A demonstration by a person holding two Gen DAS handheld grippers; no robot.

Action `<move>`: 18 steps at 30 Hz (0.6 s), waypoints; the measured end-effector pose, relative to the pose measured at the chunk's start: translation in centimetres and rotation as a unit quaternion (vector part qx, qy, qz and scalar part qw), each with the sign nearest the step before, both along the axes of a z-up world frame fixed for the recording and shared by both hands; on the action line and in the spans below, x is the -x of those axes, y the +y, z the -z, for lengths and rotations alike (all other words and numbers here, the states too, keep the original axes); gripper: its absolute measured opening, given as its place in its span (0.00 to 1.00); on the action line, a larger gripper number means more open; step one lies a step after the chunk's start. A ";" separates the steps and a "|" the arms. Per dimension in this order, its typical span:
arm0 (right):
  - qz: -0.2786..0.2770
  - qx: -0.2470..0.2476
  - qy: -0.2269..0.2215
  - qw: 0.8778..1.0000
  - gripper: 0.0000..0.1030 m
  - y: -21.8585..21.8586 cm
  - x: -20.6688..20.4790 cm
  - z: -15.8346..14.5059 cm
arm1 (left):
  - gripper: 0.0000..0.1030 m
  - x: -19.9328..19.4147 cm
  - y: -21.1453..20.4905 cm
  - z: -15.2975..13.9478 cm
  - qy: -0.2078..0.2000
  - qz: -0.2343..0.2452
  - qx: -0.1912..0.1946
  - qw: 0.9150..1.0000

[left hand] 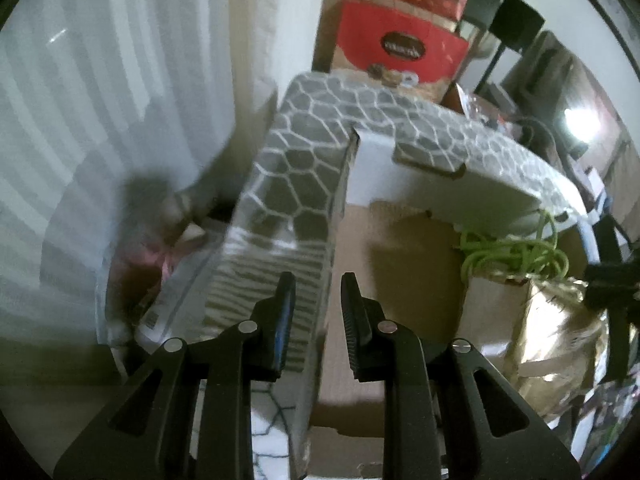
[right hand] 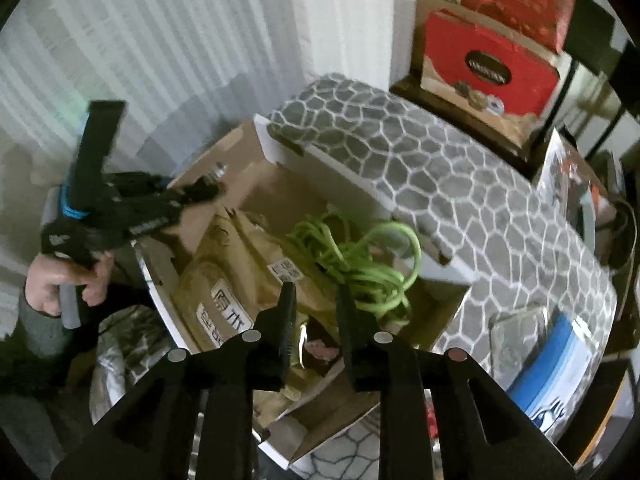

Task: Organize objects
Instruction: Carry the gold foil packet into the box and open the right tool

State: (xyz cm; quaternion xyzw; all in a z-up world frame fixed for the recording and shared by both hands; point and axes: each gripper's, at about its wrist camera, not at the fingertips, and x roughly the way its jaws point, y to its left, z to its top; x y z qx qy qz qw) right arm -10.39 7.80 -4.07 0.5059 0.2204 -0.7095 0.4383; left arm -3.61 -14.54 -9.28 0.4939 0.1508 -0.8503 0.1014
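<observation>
The green cord (right hand: 360,264) lies coiled inside the open patterned box (right hand: 460,184), atop brown packets. Both grippers, left (left hand: 316,292) and right (right hand: 314,300), hang above the box with jaws apart, holding nothing; a grab at the cord could snag its loops on the flap

- My right gripper (right hand: 314,300), jaws parted, hangs above the open honeycomb-patterned cardboard box (right hand: 460,184).
- Inside I see a green cord (right hand: 360,252) beside brown paper packages (right hand: 232,280).
- My left gripper (right hand: 200,190) reaches over the box's left rim; I cannot tell its jaw state.

Grey honeycomb-patterned box (right hand: 460,184) (white lines); lime-green cord (right hand: 360,256); red cartons (right hand: 488,64).
</observation>
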 end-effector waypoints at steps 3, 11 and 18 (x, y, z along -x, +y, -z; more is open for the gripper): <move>0.025 -0.014 -0.021 0.999 0.20 0.3 0.9 1.6 | 0.23 -0.2 -0.3 -1.0 0.011 0.002 -0.001 1.000; 0.091 0.002 -0.057 0.994 0.21 1.7 3.6 3.2 | 0.48 0.3 2.0 -2.9 0.023 0.053 0.001 0.998; 0.121 0.010 0.005 0.993 0.31 1.8 4.3 0.7 | 0.60 1.3 3.2 -3.2 0.019 0.060 0.017 0.998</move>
